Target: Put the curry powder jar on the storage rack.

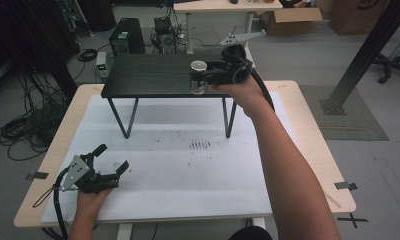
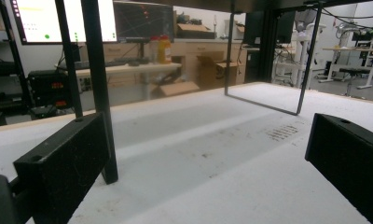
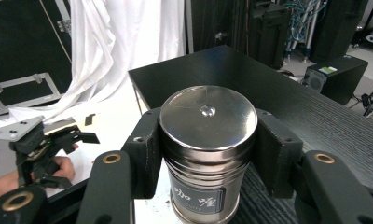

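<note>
A shiny metal canister (image 3: 207, 154) with a round lid and a dark label stands upright between the jaws of my right gripper (image 3: 208, 151), which is shut on its sides. In the high view the canister (image 1: 198, 76) is at the front edge of the small black table (image 1: 153, 75), with the right gripper (image 1: 204, 76) reaching in from the right. My left gripper (image 1: 112, 159) rests low over the white mat (image 1: 178, 165) at the front left, jaws wide apart with nothing between them. Its two black fingers (image 2: 63, 163) frame bare mat.
The black table stands on thin metal legs (image 1: 229, 117) over the mat; one leg (image 2: 98, 88) rises close in front of the left gripper. The wooden tabletop (image 1: 313, 140) ends near the right forearm. Cables, a computer tower (image 1: 126, 36) and boxes lie on the floor beyond.
</note>
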A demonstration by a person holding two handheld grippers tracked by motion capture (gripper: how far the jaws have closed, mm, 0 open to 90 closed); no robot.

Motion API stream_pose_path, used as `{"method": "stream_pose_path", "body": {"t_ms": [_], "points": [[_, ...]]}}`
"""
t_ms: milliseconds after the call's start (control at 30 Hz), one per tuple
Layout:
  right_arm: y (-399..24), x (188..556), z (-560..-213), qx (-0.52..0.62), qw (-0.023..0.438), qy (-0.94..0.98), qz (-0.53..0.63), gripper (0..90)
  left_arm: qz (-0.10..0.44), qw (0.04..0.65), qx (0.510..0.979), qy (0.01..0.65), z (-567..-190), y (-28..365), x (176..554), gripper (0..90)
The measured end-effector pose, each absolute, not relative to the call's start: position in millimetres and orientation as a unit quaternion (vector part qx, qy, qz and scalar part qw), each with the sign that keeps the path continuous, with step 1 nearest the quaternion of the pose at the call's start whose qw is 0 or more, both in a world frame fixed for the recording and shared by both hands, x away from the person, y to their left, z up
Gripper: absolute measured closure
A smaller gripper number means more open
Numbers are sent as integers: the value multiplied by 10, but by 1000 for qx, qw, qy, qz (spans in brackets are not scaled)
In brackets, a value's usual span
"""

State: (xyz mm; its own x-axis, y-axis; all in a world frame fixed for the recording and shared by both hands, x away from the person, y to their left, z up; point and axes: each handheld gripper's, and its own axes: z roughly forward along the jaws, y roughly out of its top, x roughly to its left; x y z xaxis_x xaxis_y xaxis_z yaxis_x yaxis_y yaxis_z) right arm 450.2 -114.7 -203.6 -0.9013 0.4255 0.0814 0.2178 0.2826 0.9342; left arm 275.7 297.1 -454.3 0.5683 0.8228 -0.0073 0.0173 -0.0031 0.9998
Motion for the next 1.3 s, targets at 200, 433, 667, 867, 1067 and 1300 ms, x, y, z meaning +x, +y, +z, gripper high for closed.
{"method": "stream_pose_path", "body": {"t_ms": [200,433,667,867,1067,1300], "points": [[-1109,4626,-2069,217,93,790,566,487,323,624,629,334,-4543,2977,2757,3],[-1054,4761,-2087,239,101,790,555,487,323,624,629,333,-4543,2975,2756,3],[-1028,4848,-2093,256,105,789,548,487,324,624,629,332,-4544,2976,2754,3],[-986,4900,-2151,267,106,793,537,487,323,625,628,333,-4544,2974,2754,3],[-943,4926,-2178,268,108,792,537,487,324,624,628,333,-4543,2972,2755,3],[-936,4911,-2181,263,114,795,535,487,325,623,630,332,-4543,2968,2754,3]]}}
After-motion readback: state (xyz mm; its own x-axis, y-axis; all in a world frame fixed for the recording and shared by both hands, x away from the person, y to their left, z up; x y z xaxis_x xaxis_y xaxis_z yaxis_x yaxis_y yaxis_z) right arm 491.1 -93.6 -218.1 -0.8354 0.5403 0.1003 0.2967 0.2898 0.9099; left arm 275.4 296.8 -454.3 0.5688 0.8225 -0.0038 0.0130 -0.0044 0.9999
